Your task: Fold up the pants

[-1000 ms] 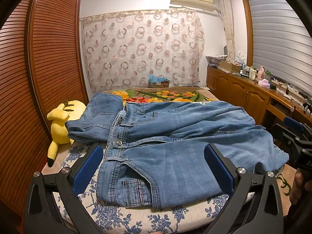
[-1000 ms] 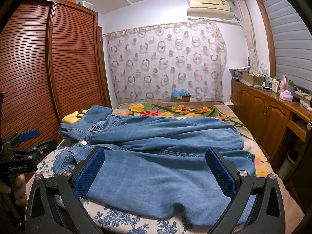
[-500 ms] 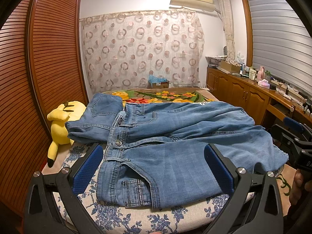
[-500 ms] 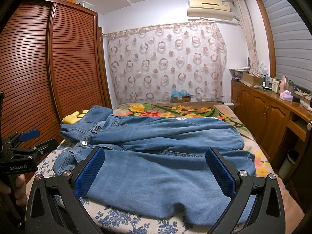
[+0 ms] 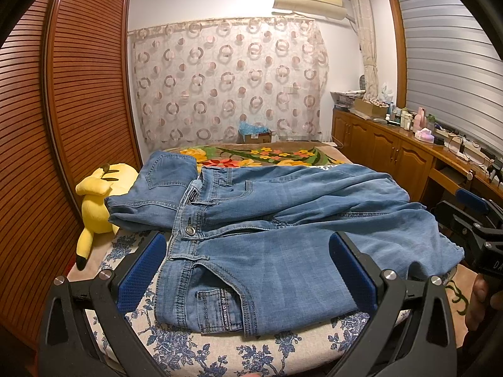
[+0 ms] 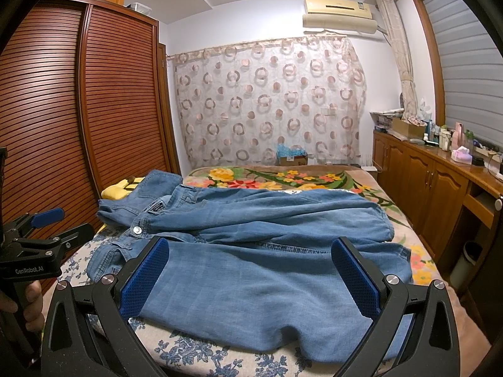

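Note:
Light blue jeans lie spread across the near end of the bed, waistband with a metal button to the left, legs running right; they also show in the right wrist view. A second folded pair of jeans lies at the left behind them. My left gripper is open and empty, held just above the near edge by the waist and pocket. My right gripper is open and empty, over the near leg. Each gripper shows at the edge of the other's view.
A yellow plush toy lies at the bed's left edge beside the brown slatted wardrobe. A floral blanket covers the far bed. Wooden cabinets with bottles run along the right. A cardboard box stands by the curtain.

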